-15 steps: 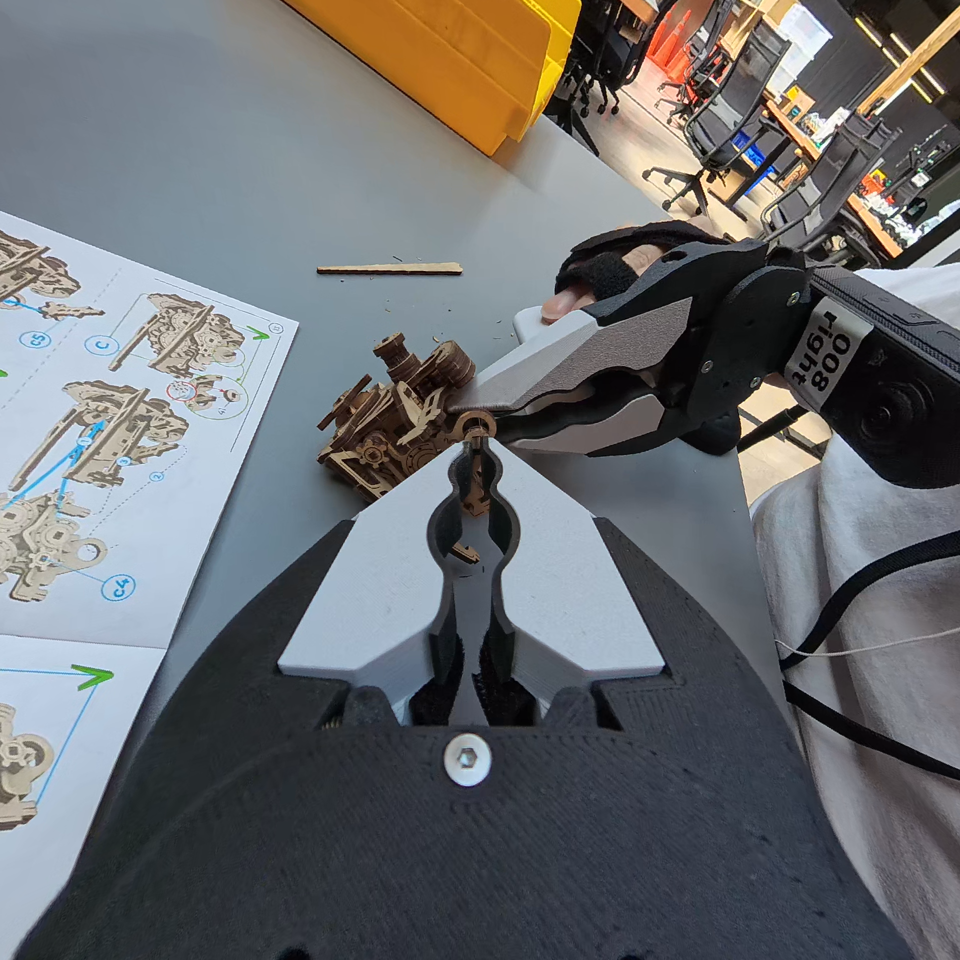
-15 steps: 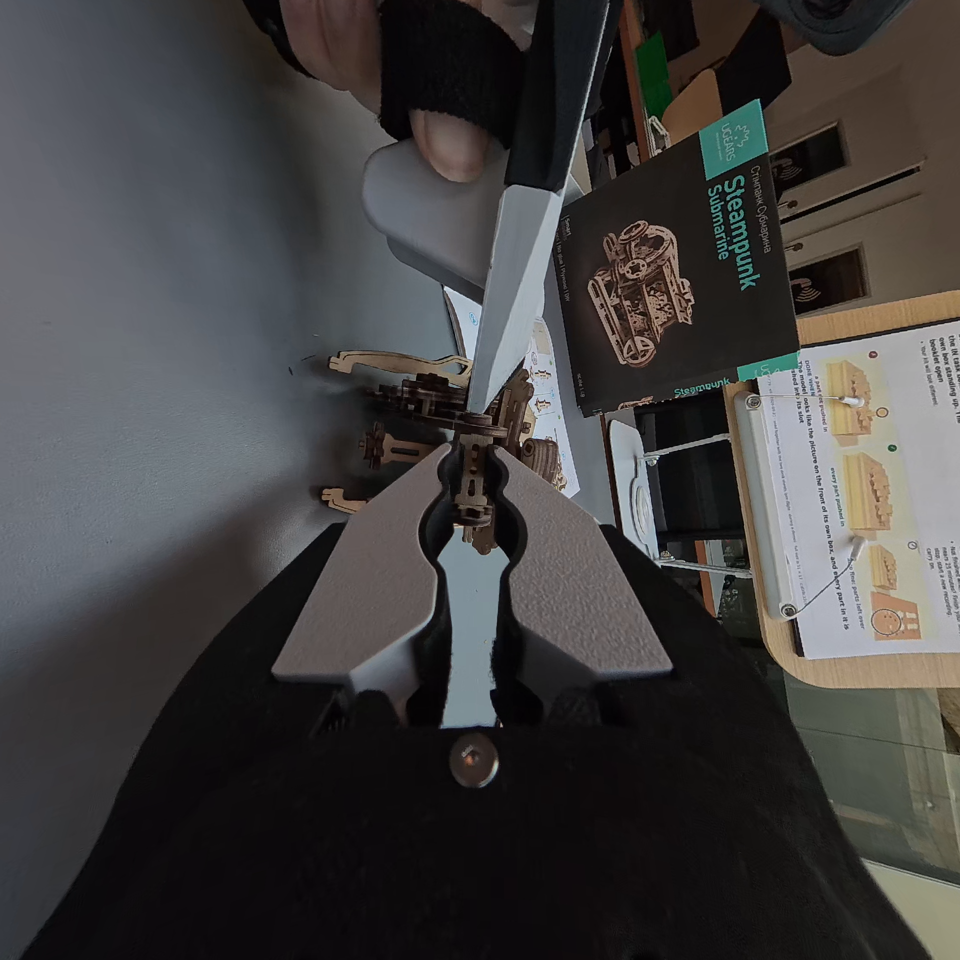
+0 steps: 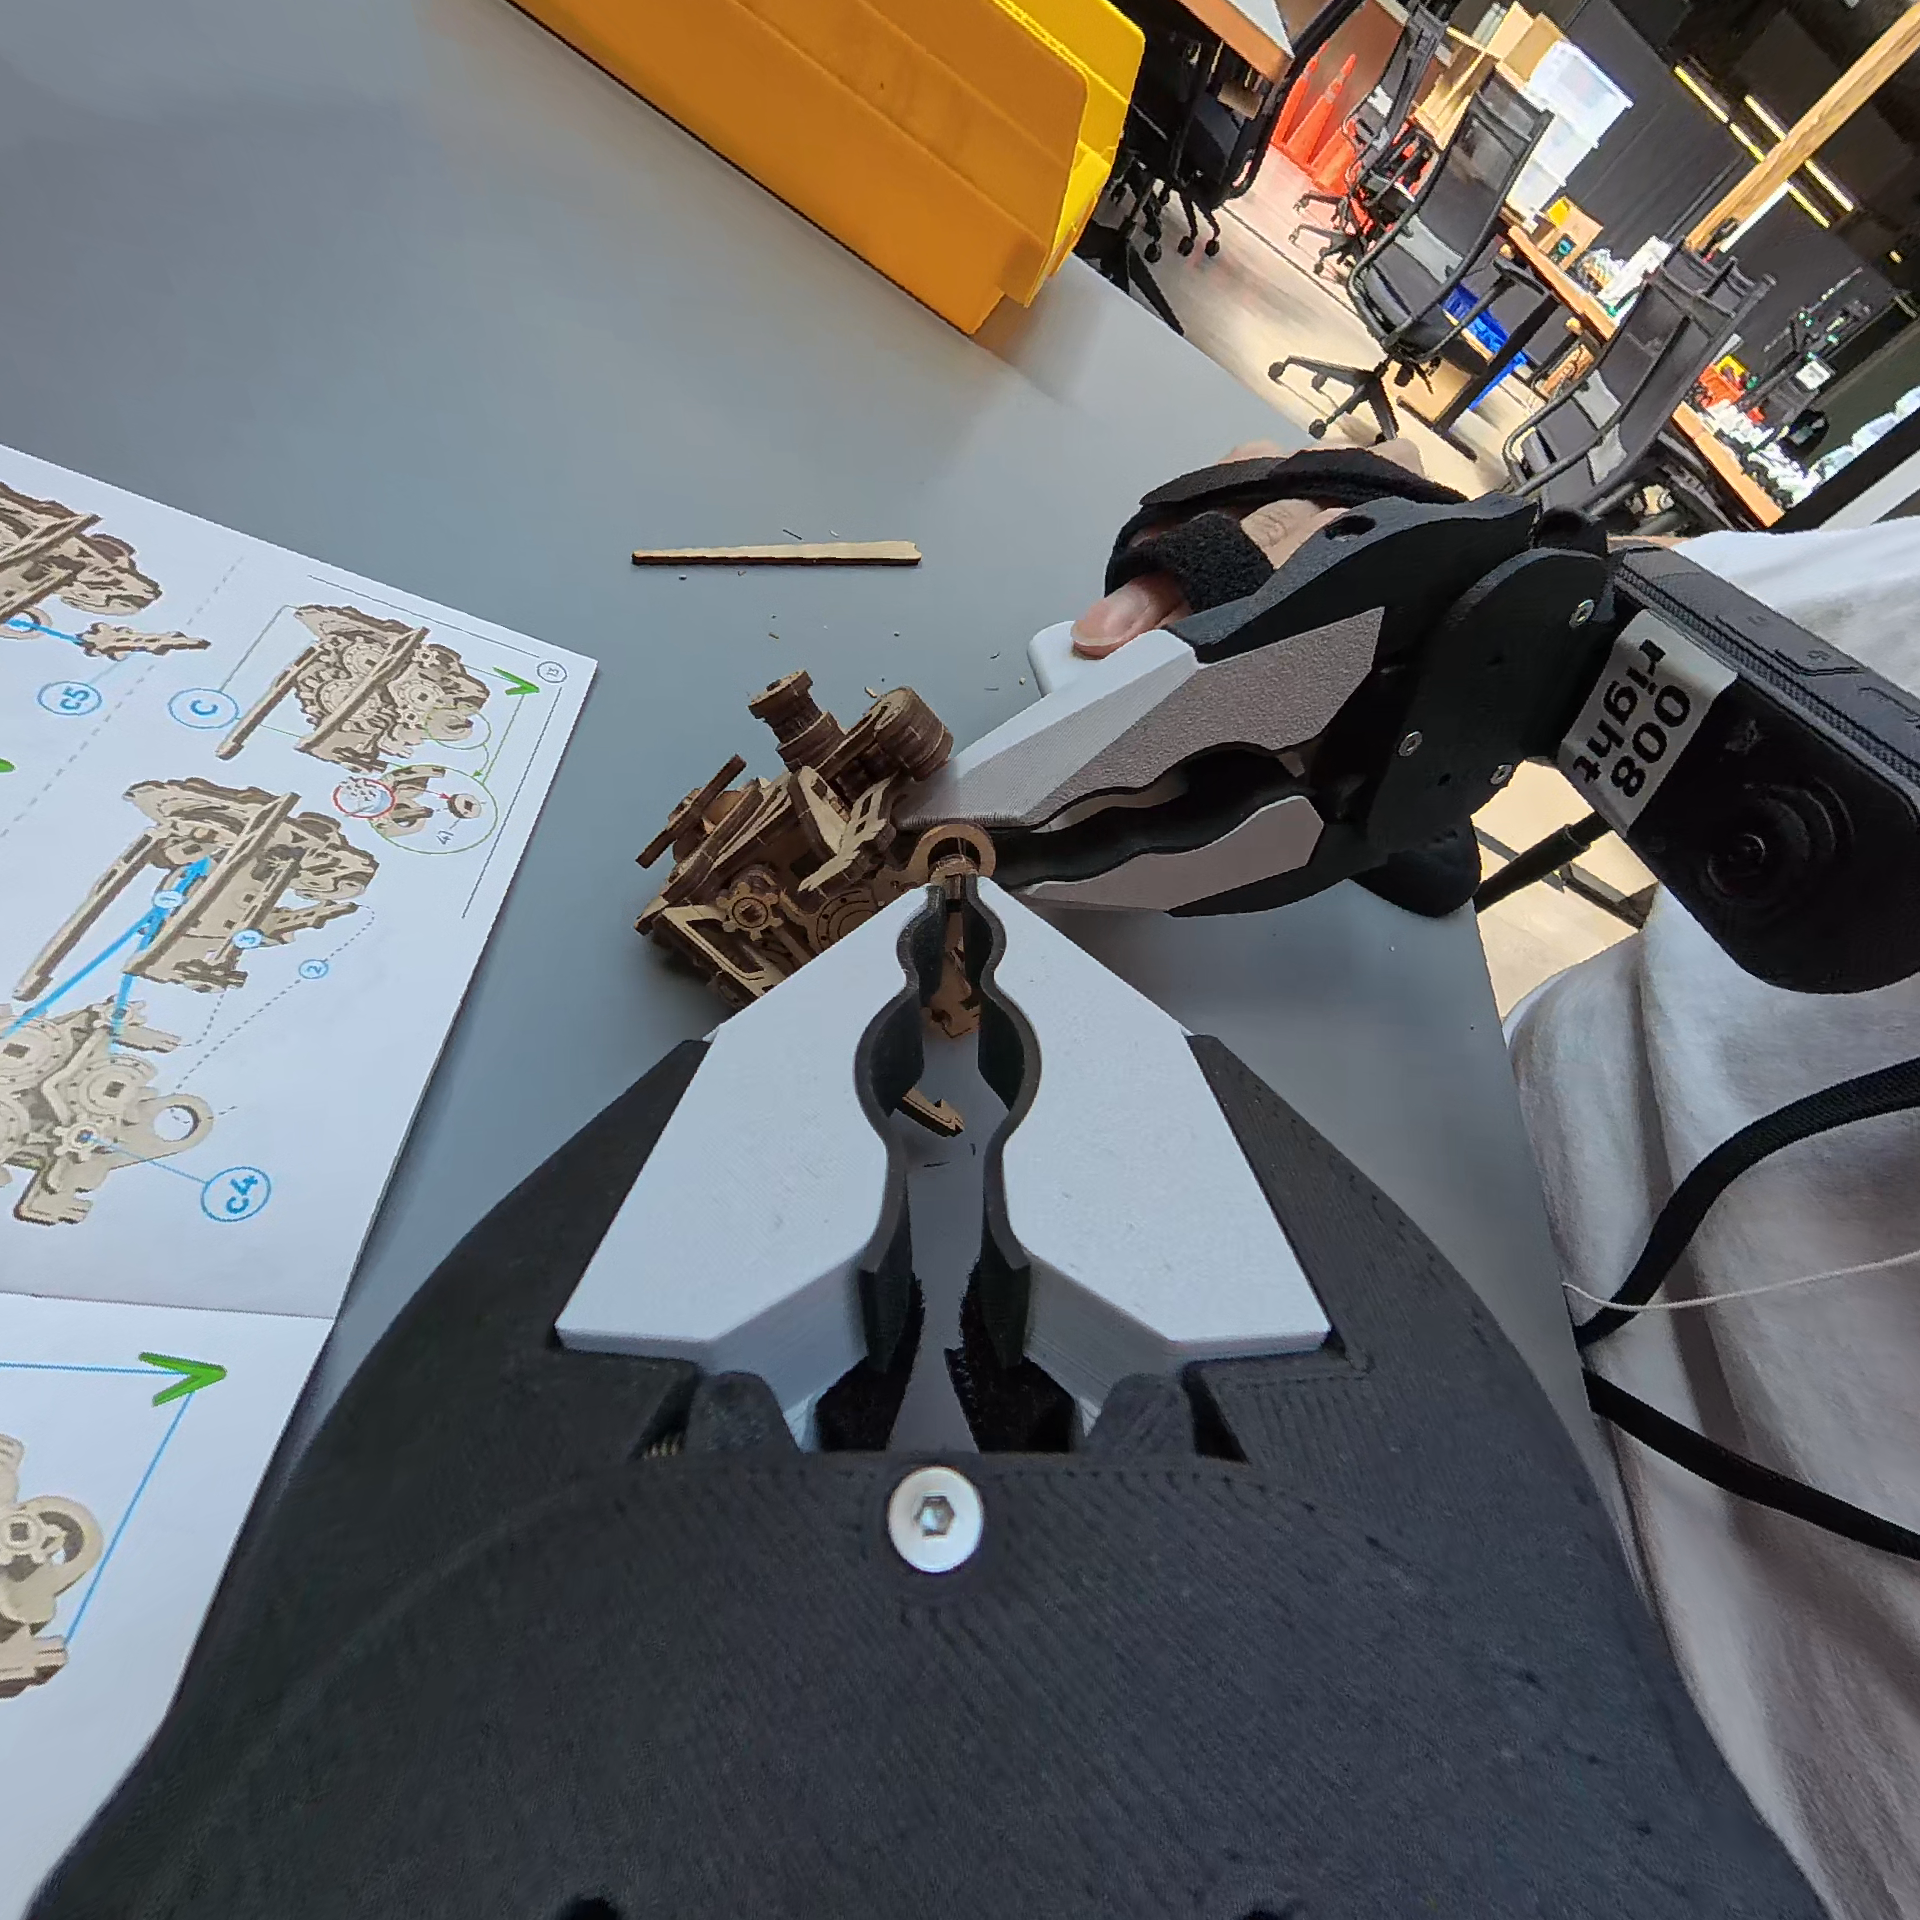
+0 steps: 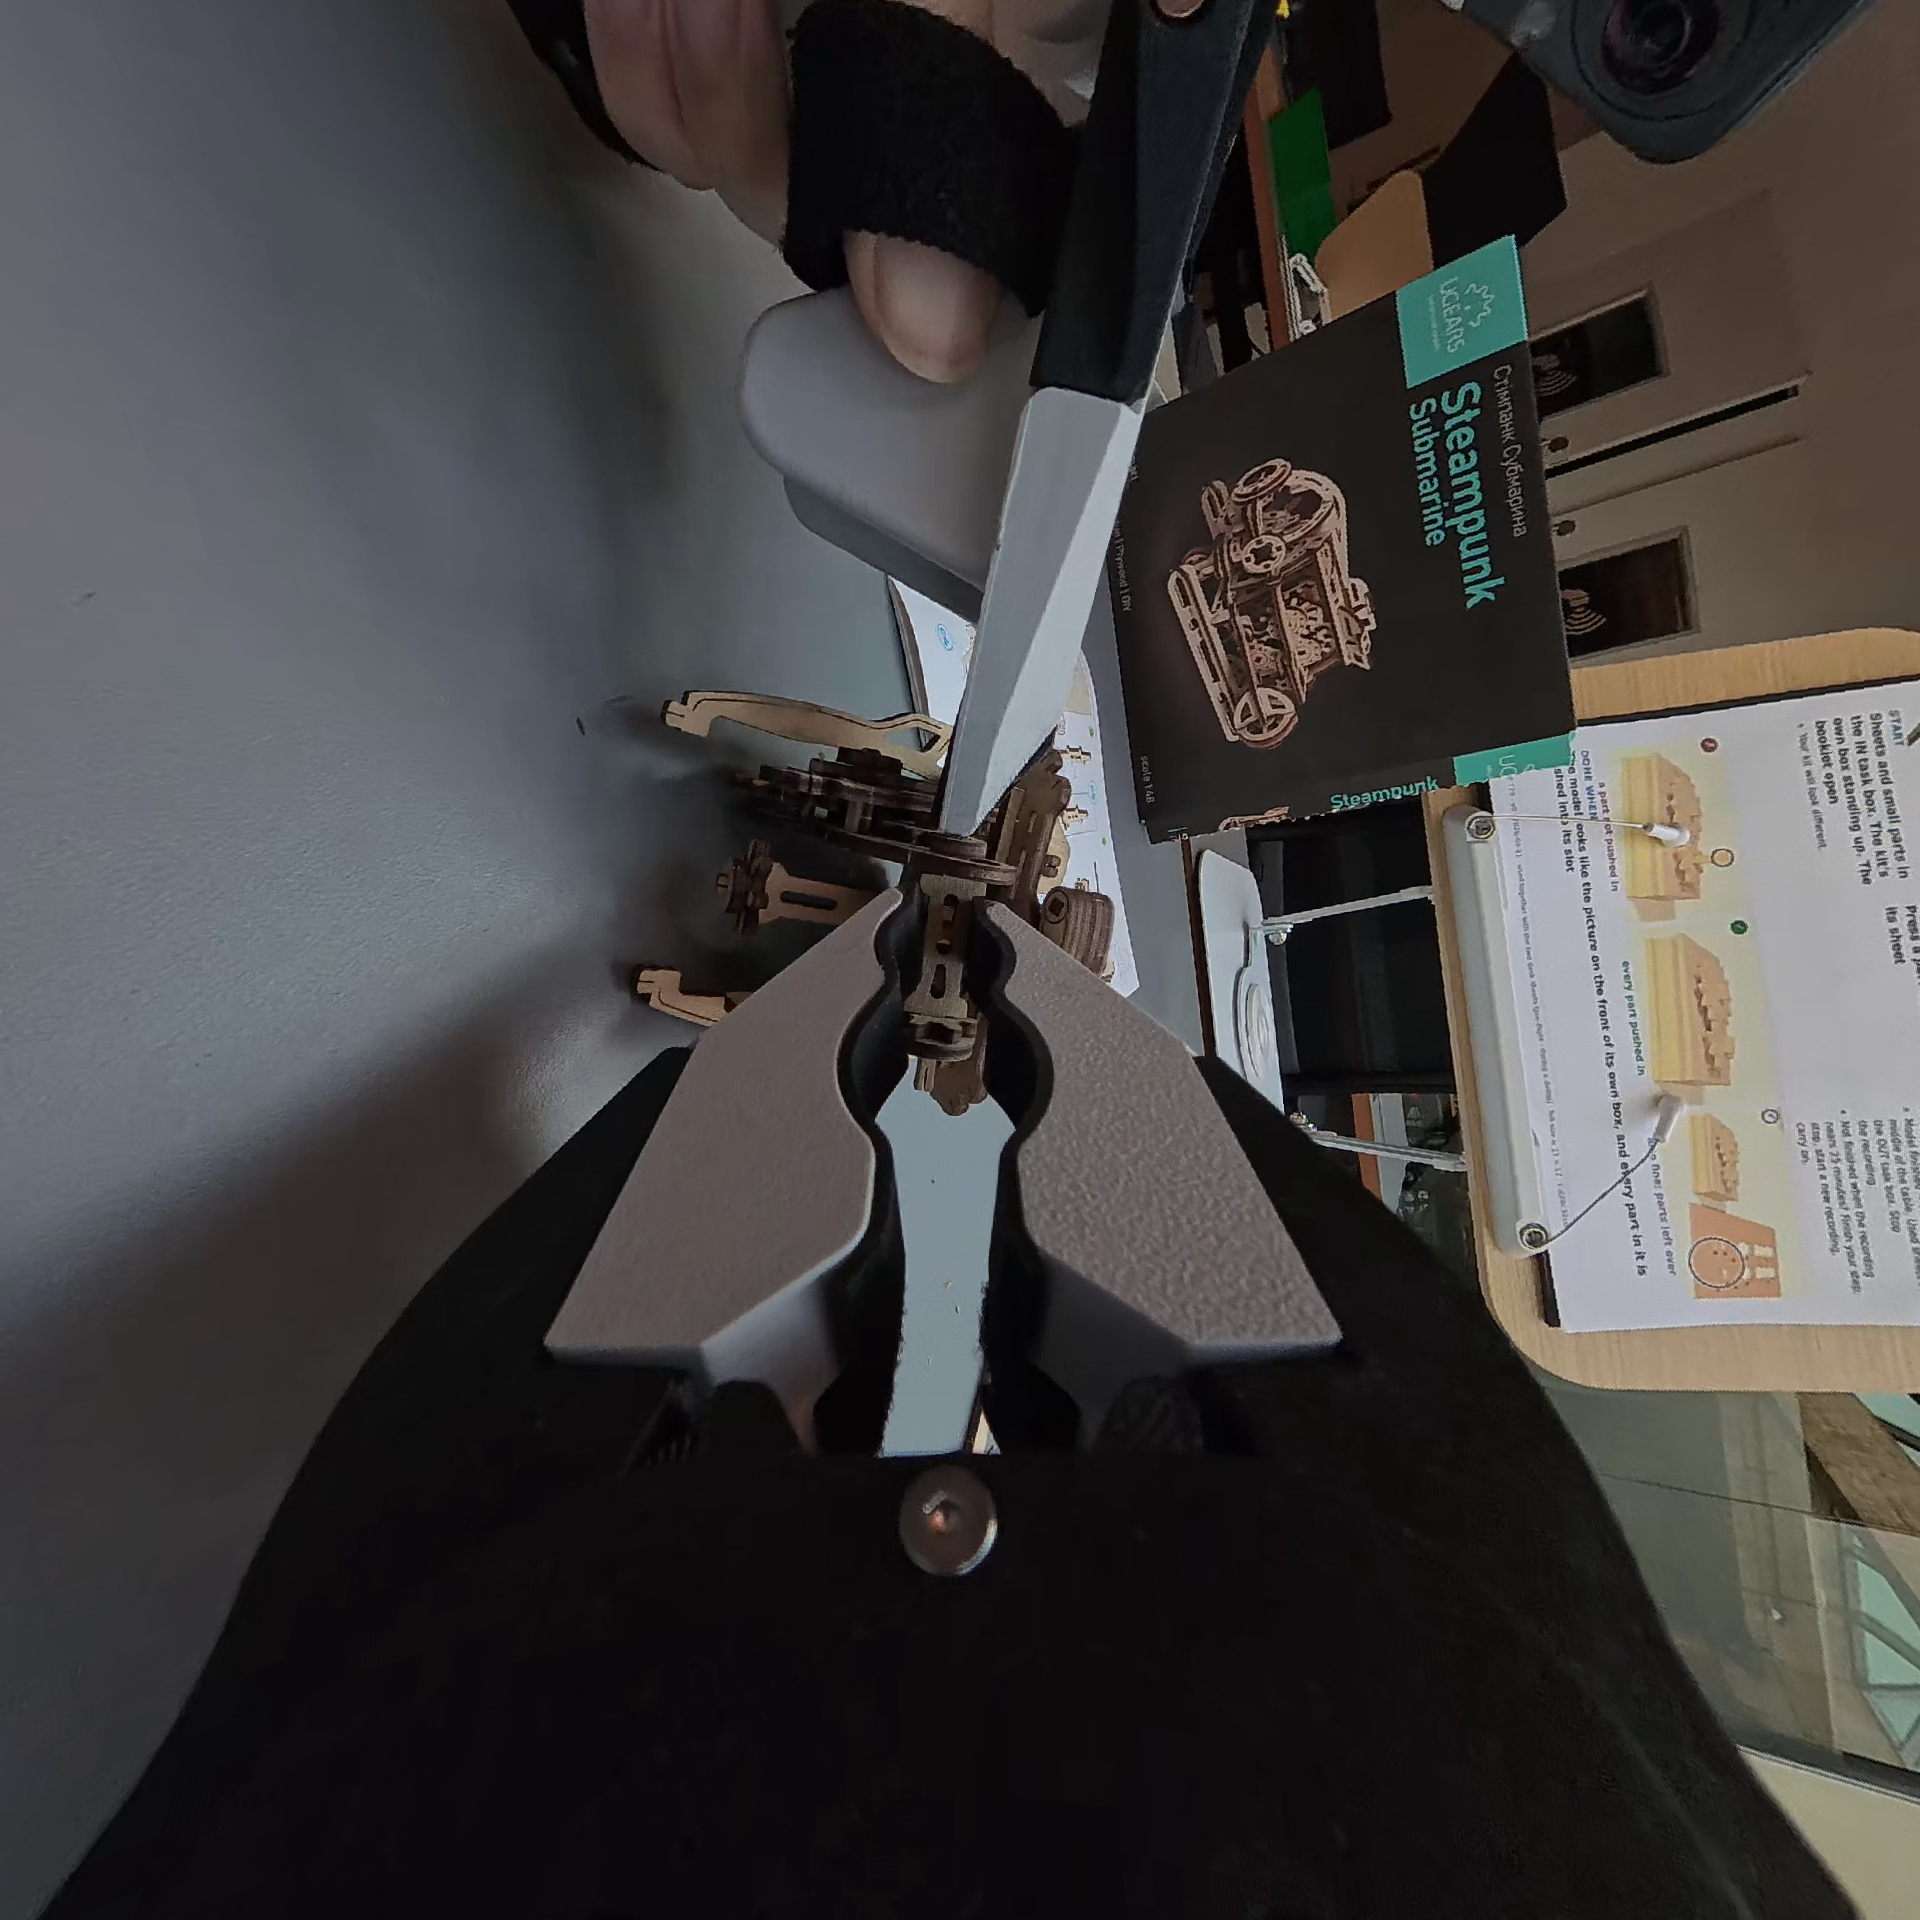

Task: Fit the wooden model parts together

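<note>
Meeting tip to tip just above the grey bench [image 3: 416, 395], the two hand-held grippers worked on one small wooden piece. The left hand-held gripper [image 3: 948, 902] was closed almost fully, its tips pinching a thin wooden peg [image 3: 952, 883] that stood upright between them. The right hand-held gripper [image 4: 940, 899] came in from the right side of the left wrist view, its jaws likewise nearly closed on a slotted wooden part [image 4: 943, 987] (a narrow strip with a round disc at its far end). The disc [image 3: 954, 844] sat on top of the peg, so the two pieces touched where the tips met.

Just beyond, to the left of the tips, the partly built wooden model [image 3: 800, 831] rested on the bench, close to both hand-held grippers; whether it touched them could not be told. A loose wooden stick [image 3: 777, 556] lay farther off on the bench. The instruction sheet [image 3: 239, 883] lay at the left, and a yellow bin [image 3: 883, 135] sat at the far edge. In the right wrist view a dark kit box [image 4: 1340, 582] stood behind the model.
</note>
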Demonstrator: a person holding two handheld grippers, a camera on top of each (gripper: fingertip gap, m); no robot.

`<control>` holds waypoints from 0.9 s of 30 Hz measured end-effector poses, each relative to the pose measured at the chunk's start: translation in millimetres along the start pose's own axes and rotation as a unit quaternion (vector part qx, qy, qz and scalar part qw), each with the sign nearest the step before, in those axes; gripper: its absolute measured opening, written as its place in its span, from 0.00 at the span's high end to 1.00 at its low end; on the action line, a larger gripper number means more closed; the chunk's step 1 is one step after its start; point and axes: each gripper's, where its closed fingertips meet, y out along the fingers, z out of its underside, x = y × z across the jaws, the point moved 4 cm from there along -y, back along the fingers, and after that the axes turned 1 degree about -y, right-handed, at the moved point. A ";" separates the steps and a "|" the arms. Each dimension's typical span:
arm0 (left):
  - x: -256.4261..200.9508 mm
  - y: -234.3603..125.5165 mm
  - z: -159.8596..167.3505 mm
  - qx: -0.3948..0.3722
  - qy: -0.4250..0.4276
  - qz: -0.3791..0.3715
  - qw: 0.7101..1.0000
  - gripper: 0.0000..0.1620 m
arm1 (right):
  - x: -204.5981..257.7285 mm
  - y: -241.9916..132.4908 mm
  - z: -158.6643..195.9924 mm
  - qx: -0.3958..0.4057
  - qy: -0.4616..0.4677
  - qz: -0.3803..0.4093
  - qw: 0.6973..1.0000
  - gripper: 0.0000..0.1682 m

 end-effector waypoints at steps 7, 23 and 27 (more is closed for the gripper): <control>0.4 0.7 -2.1 -0.002 0.044 -0.034 0.998 1.00 | -2.3 1.7 -0.8 0.005 0.023 -0.008 1.000 0.98; -4.4 5.3 -5.8 -0.012 0.087 -0.095 0.992 1.00 | -6.2 1.4 0.9 0.005 0.075 -0.020 0.997 1.00; -4.0 5.2 -7.0 -0.011 0.113 -0.118 0.987 1.00 | -7.5 3.3 2.2 0.009 0.076 -0.014 0.997 0.99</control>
